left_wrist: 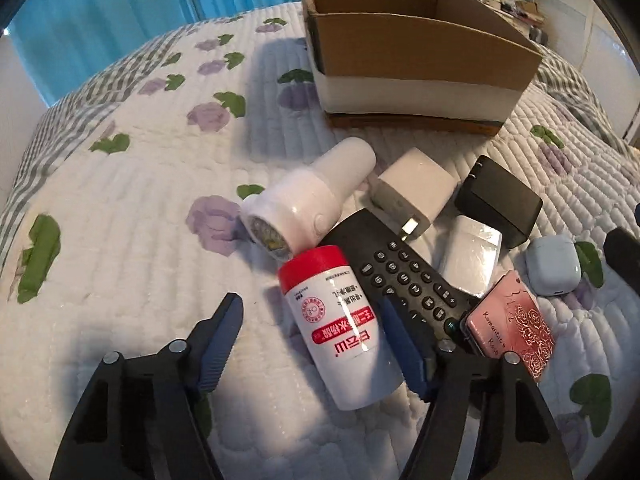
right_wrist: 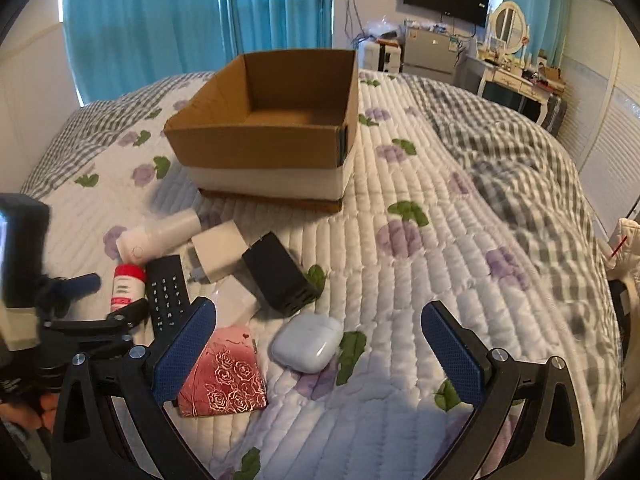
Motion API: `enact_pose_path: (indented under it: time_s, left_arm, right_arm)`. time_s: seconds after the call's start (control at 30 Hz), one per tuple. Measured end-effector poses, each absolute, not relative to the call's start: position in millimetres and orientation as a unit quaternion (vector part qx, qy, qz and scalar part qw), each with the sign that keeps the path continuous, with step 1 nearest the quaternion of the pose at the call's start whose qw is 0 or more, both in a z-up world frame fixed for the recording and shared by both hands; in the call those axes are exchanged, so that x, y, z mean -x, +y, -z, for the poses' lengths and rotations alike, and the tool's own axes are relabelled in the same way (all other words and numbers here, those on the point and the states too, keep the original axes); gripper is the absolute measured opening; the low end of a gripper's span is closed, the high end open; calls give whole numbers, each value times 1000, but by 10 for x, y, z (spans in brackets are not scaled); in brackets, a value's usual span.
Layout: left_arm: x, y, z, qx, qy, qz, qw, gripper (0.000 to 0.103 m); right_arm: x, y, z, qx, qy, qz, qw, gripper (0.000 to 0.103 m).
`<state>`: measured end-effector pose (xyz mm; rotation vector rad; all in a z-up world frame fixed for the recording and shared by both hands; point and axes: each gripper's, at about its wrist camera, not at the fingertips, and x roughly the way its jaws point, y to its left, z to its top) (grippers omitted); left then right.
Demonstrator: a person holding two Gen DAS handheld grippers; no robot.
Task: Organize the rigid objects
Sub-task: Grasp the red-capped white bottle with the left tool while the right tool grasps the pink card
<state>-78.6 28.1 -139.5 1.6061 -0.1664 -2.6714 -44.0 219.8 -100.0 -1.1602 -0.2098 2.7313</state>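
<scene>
A pile of small objects lies on the quilted bed before an open cardboard box [left_wrist: 420,40] [right_wrist: 272,136]. My left gripper [left_wrist: 312,320] is open, its jaws either side of a white bottle with a red cap [left_wrist: 340,328] [right_wrist: 126,286]. Beside it lie a black remote [left_wrist: 404,276] [right_wrist: 166,292], a white lint shaver [left_wrist: 308,200], a white charger [left_wrist: 412,192], a black adapter [left_wrist: 500,204] [right_wrist: 280,276], a white earbud case [left_wrist: 554,270] [right_wrist: 308,342] and a pink rose-patterned case [left_wrist: 512,324] [right_wrist: 224,372]. My right gripper [right_wrist: 316,344] is open around the earbud case.
The bed [right_wrist: 440,240] has a white quilt with purple flowers and a grey checked blanket [right_wrist: 520,168] on the right. Blue curtains [right_wrist: 160,12], a wall TV and a dresser stand behind. The left gripper shows in the right wrist view [right_wrist: 80,304].
</scene>
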Motion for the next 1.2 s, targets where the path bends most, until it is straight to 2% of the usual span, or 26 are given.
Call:
enact_pose_path:
  time_s: [0.03, 0.2, 0.33, 0.5, 0.6, 0.7, 0.97, 1.0, 1.07, 1.1, 1.2]
  left_arm:
    - [786, 295, 1403, -516, -51, 855, -2, 50]
    - [711, 300, 1316, -511, -47, 858, -23, 42]
    - [616, 249, 1163, -496, -41, 867, -28, 40]
    - [467, 141, 1037, -484, -39, 873, -36, 39]
    - [421, 122, 1030, -481, -39, 875, -39, 39]
    - [440, 83, 1028, -479, -35, 876, -42, 39]
    - [448, 93, 1033, -479, -31, 876, -41, 39]
    - [460, 96, 1040, -480, -30, 876, -40, 39]
    - [467, 97, 1047, -480, -30, 876, -39, 39]
    - [469, 95, 1047, -480, -29, 876, -39, 39]
    - [470, 101, 1040, -479, -30, 876, -39, 39]
  right_arm:
    - [450, 2185, 1021, 393, -72, -913, 82, 103]
    - [460, 2022, 1091, 413, -93, -904, 60, 103]
    - [422, 1799, 1231, 438, -128, -889, 44, 102]
    - [394, 1505, 1538, 474, -174, -863, 36, 93]
    - [434, 1450, 1700, 496, -200, -844, 48, 79]
    - [421, 1483, 1630, 489, -188, -850, 54, 71]
    - [433, 1593, 1384, 449, -188, -869, 90, 65]
    - [470, 1604, 1408, 452, -186, -868, 87, 60]
    - [566, 1611, 1511, 463, -201, -857, 103, 43]
    - [590, 1620, 1540, 466, -202, -855, 106, 30]
    - [654, 1687, 1578, 478, -183, -852, 108, 17]
